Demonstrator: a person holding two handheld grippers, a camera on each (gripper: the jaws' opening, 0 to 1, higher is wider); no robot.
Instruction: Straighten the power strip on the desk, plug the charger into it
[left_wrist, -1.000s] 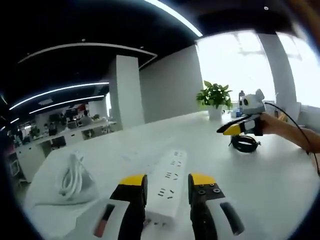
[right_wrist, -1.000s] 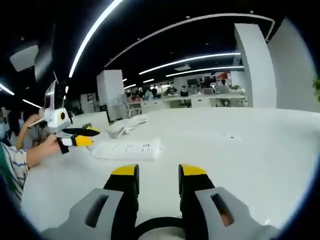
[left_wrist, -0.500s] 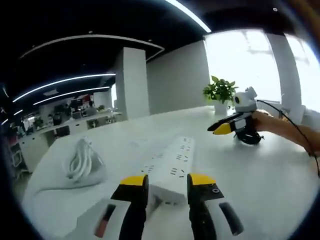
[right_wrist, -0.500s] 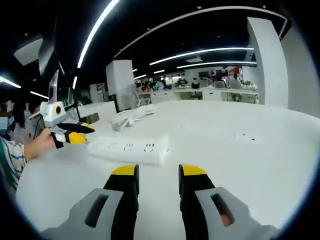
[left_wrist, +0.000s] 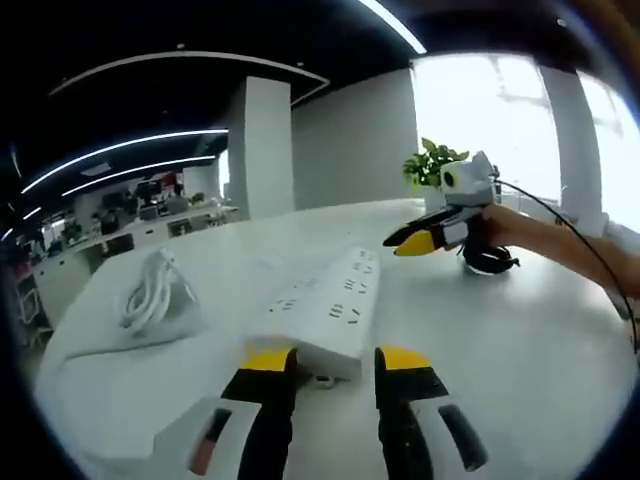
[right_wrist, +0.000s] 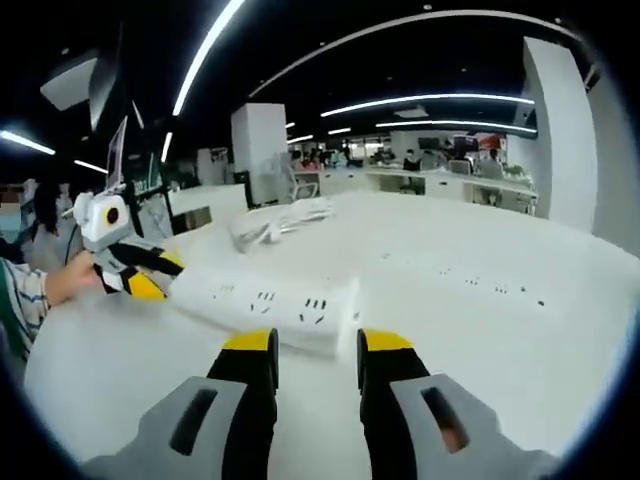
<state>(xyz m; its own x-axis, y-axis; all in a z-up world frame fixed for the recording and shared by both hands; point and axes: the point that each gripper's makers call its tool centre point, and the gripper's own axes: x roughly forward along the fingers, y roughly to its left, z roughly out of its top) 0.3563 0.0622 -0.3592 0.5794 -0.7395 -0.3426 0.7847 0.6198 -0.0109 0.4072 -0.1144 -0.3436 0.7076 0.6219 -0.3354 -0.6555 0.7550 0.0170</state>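
Power strip (left_wrist: 325, 309) has swung since a second ago, its near end now just ahead of my left gripper (left_wrist: 335, 362), jaws apart, gripping nothing. Right gripper (right_wrist: 310, 345), jaws apart, faces the strip's other end on the desk (right_wrist: 480, 340). White cable bundle (left_wrist: 150, 300) lies nearby.

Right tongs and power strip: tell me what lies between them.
Only bare white desk lies between the right tongs and the power strip just ahead, per the right gripper view.
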